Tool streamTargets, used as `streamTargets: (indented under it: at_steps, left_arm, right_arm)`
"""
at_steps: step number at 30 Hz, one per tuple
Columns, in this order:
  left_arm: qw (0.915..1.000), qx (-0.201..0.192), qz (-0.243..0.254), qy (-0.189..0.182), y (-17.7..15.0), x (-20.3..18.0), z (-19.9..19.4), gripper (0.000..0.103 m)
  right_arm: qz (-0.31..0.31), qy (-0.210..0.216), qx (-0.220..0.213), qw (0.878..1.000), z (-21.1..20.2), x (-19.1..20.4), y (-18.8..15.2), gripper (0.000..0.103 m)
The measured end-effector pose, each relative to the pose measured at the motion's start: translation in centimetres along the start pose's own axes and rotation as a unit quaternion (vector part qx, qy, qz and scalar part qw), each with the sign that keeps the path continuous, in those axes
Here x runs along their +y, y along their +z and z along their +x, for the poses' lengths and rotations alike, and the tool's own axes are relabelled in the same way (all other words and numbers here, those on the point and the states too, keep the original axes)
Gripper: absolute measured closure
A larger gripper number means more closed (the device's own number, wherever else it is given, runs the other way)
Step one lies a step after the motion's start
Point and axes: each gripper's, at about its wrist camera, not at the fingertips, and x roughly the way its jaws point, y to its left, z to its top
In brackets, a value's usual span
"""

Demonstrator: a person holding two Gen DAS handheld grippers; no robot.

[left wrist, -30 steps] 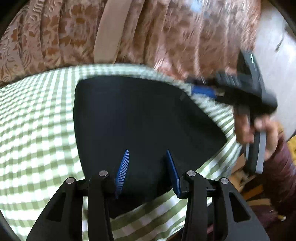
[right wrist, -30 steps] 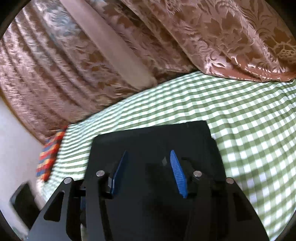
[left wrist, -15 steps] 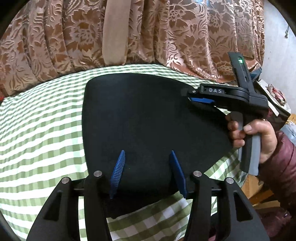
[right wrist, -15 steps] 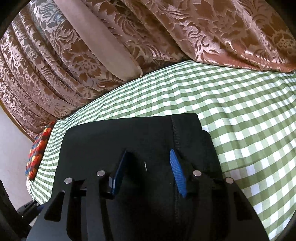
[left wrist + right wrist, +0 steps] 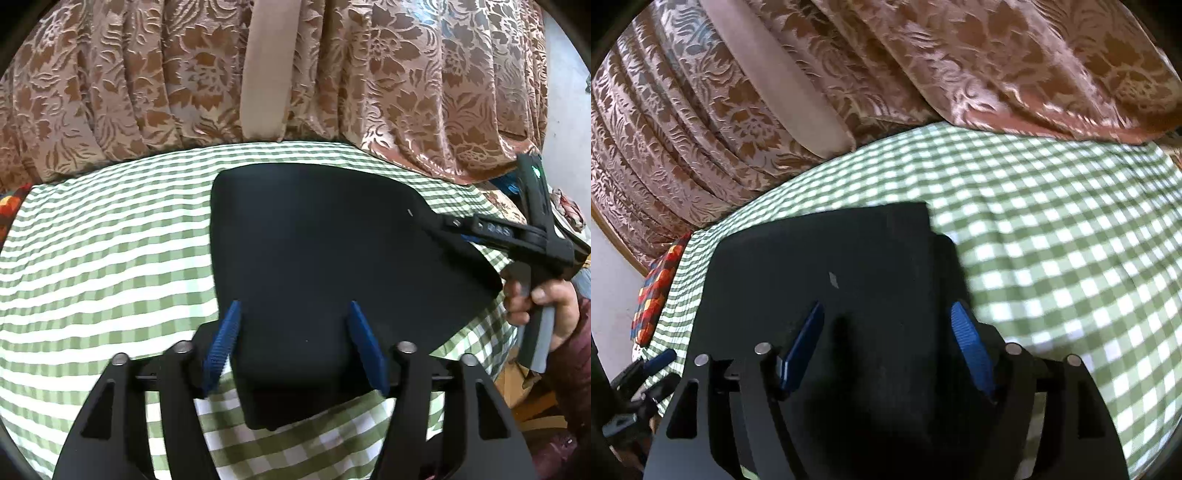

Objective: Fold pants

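The pants [image 5: 325, 258] are found laid flat as a compact dark rectangle on the green-checked cloth [image 5: 110, 258], with the patterned curtain [image 5: 147, 81] hanging beyond their far edge. The near edge of the pants is straddled by the left gripper [image 5: 295, 343]; its jaws have just been opening and are now spread, with the fabric lying between the blue pads [image 5: 221, 343] but not pinched. The right-hand corner of the pants is covered by the right gripper [image 5: 890, 343], whose jaws have likewise just been opening and stand apart, nothing being clamped (in the left wrist view its tips are seen over that corner, though contact cannot be confirmed). The hand [image 5: 539, 306] holding that tool is seen just off the right edge of the pants. The folding is judged to be at or near completion: several layers are stacked, the edges are roughly squared, and both tools are released. A thicker underlayer protrudes slightly at the near edge and at the right edge of the pants. What is judged to remain is, at most, one more fold or a tidying of those edges, followed by withdrawal of both tools.
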Motion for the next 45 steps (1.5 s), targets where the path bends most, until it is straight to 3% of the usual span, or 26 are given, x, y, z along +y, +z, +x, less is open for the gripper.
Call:
streamTargets:
  at_steps: [9, 12, 16, 19, 23, 26, 27, 29, 30, 33, 40, 45]
  left_arm:
    - [0.9997, 0.007, -0.007, 0.02, 0.2, 1.2, 0.4, 0.038]
    - [0.9996, 0.01, -0.008, 0.024, 0.2, 1.5, 0.7, 0.03]
    - [0.9997, 0.008, -0.021, 0.011, 0.4, 2.9, 0.8, 0.029]
    - [0.9956, 0.009, -0.086, -0.035, 0.6, 6.4, 1.5, 0.029]
    - [0.9683, 0.037, -0.201, -0.144, 1.2, 10.9, 4.7, 0.029]
    - [0.9526, 0.06, -0.218, -0.204, 1.6, 11.1, 7.3, 0.029]
    - [0.9477, 0.07, -0.217, -0.224, 1.5, 10.7, 8.2, 0.034]
    - [0.9496, 0.079, -0.199, -0.229, 1.5, 9.4, 9.1, 0.05]
    - [0.9535, 0.067, -0.184, -0.229, 1.5, 8.8, 9.0, 0.06]
    - [0.951, 0.029, -0.19, -0.242, 1.8, 8.9, 7.6, 0.076]
    - [0.959, -0.039, -0.154, -0.235, 5.3, 10.2, 3.0, 0.077]
    - [0.9721, -0.058, -0.142, -0.178, 9.7, 14.3, 3.0, 0.077]
  right_arm:
    - [0.029, 0.025, 0.014, 0.999, -0.4, -2.4, -1.0, 0.026]
    - [0.034, 0.059, 0.021, 0.997, -0.3, -2.4, -1.0, 0.024]
    - [0.038, 0.093, 0.036, 0.994, 0.1, -3.0, -0.8, 0.021]
    - [0.037, 0.12, 0.054, 0.991, 0.8, -3.8, -0.5, 0.021]
    - [0.049, 0.143, 0.084, 0.985, 2.4, -4.7, -0.5, 0.028]
    - [0.032, 0.143, 0.082, 0.986, 2.3, -4.2, -0.4, 0.039]
    - [0.026, 0.143, 0.082, 0.986, 2.1, -4.1, -0.4, 0.044]
    - [0.013, 0.143, 0.081, 0.986, 1.7, -3.8, -0.2, 0.053]
    - [0.006, 0.142, 0.081, 0.987, 1.3, -3.5, -0.1, 0.059]
    - [-0.021, 0.134, 0.075, 0.988, 0.1, -2.0, 0.5, 0.064]
    - [-0.061, 0.166, 0.048, 0.983, 0.5, 2.9, 4.5, 0.065]
    - [-0.074, 0.175, 0.047, 0.981, 5.6, 7.1, 8.6, 0.065]
